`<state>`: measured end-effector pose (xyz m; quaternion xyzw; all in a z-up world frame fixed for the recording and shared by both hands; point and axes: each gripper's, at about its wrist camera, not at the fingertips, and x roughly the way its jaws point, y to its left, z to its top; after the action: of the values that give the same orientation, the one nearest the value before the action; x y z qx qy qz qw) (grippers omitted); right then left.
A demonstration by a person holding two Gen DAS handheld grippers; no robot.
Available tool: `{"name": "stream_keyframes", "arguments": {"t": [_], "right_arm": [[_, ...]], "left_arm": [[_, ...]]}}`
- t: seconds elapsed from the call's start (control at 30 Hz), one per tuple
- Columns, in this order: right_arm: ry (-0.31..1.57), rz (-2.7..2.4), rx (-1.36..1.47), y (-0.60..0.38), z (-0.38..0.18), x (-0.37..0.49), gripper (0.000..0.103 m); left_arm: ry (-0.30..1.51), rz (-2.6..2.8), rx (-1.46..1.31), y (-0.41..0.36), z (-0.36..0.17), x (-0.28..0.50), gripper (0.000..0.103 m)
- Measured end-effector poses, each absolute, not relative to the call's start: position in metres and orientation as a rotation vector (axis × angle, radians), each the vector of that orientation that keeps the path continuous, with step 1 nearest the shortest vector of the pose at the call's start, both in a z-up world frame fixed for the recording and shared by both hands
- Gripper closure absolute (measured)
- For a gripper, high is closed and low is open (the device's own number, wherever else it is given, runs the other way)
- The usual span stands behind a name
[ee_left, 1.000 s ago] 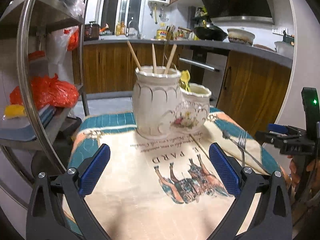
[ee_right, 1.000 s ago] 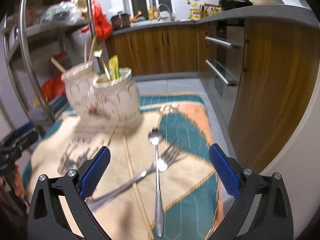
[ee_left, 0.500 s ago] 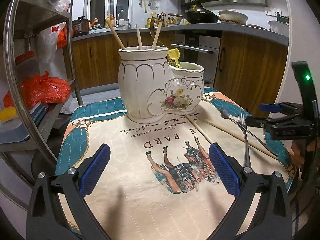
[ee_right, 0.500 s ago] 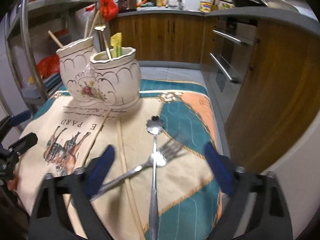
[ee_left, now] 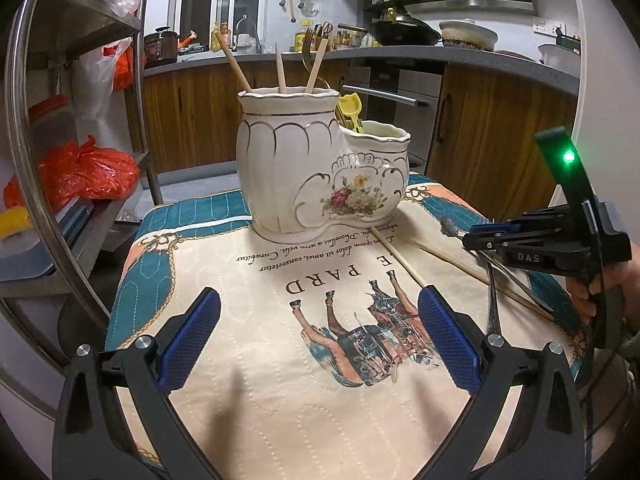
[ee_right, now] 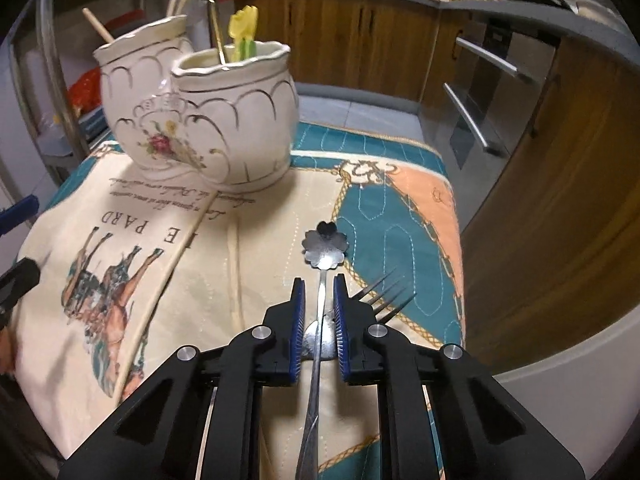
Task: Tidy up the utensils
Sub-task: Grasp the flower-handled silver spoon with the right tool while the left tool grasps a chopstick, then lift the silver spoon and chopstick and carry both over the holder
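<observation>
Ceramic holder (ee_right: 200,120) part-filled; spoon (ee_right: 325,246), fork (ee_right: 384,292), two chopsticks (ee_right: 168,276) remain before it. Right gripper (ee_right: 319,316) straddles spoon's handle, seemingly not yet clamped; left gripper (ee_left: 316,344) spread wide, empty.

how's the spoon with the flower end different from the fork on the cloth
The spoon ends in a scalloped flower-shaped bowl; the fork ends in tines. The spoon's handle runs between the right gripper pads, which are not yet touching it; the fork lies crosswise beneath the spoon, mostly hidden. Both are silver metal on the cloth.
</observation>
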<state>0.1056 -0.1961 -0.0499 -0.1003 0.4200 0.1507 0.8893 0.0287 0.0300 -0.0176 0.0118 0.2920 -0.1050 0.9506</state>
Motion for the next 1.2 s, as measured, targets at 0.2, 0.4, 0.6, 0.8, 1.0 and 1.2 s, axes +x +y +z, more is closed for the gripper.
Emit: {"name": "stream_keyframes", "arguments": {"t": [0.2, 0.4, 0.6, 0.8, 1.0, 1.2], "right_arm": [[0.887, 0.330, -0.193, -0.196, -0.052, 0.111, 0.096], [0.839, 0.351, -0.166, -0.201, -0.043, 0.100, 0.099], [0.755, 0.378, -0.105, -0.221, -0.025, 0.082, 0.099], [0.689, 0.402, -0.055, -0.234, -0.018, 0.065, 0.099], [0.651, 0.433, 0.002, -0.242, -0.014, 0.053, 0.099], [0.623, 0.456, 0.019, -0.245, -0.009, 0.042, 0.099]], "left_arm": [[0.604, -0.200, 0.050, 0.023, -0.017, 0.031, 0.006], [0.671, -0.199, 0.086, -0.002, -0.014, 0.039, 0.006], [0.770, -0.208, 0.031, -0.029, -0.020, 0.051, 0.007], [0.835, -0.211, 0.044, -0.058, -0.030, 0.061, 0.036], [0.877, -0.197, 0.108, -0.082, -0.042, 0.068, 0.076], [0.888, -0.206, 0.106, -0.074, -0.040, 0.070, 0.096]]}}
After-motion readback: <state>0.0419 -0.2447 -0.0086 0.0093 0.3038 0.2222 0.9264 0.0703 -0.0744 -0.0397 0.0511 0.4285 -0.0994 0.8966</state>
